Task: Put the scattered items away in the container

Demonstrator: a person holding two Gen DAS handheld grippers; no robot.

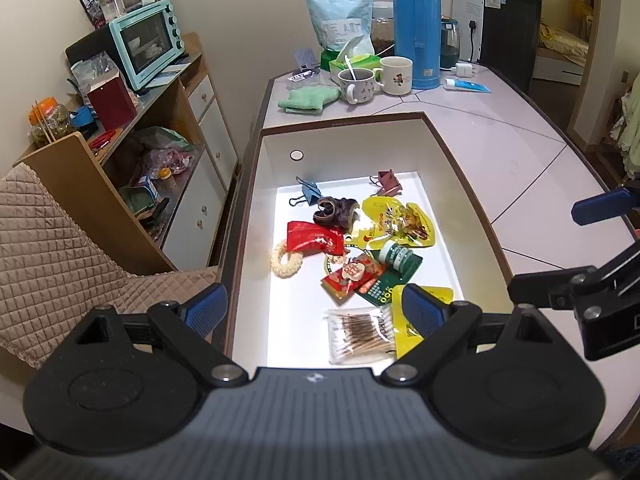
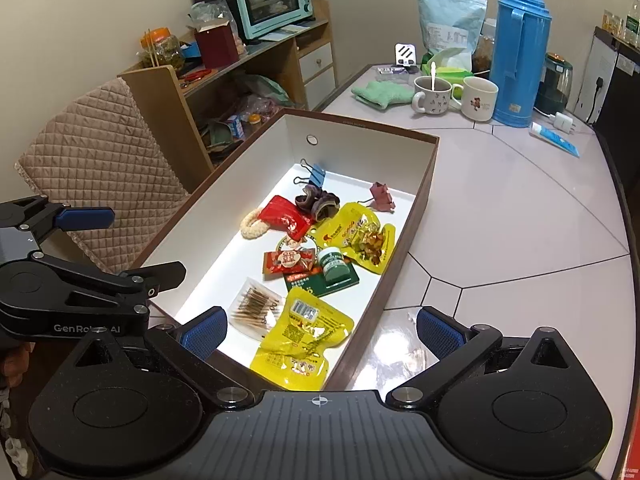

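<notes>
The brown-rimmed white box (image 1: 352, 120) (image 2: 424, 200) stands on the table and holds the items: a cotton swab pack (image 1: 358, 336) (image 2: 256, 306), yellow snack pouches (image 1: 400, 220) (image 2: 304, 336), a red packet (image 1: 316, 238) (image 2: 286, 216), a green jar (image 1: 396, 254) (image 2: 332, 262), binder clips (image 1: 308, 192) (image 2: 382, 196) and a brown scrunchie (image 1: 336, 210) (image 2: 318, 200). My left gripper (image 1: 316, 308) (image 2: 104, 240) is open and empty over the box's near end. My right gripper (image 2: 320, 332) (image 1: 560, 248) is open and empty above the box's near right corner.
At the table's far end stand a blue thermos (image 1: 416, 24) (image 2: 520, 52), two mugs (image 1: 376, 78) (image 2: 456, 98), a green cloth (image 1: 308, 100) (image 2: 380, 94), a bag and a tube (image 2: 554, 140). A quilted chair (image 1: 48, 252) (image 2: 100, 168) and shelf with oven (image 1: 148, 44) lie left.
</notes>
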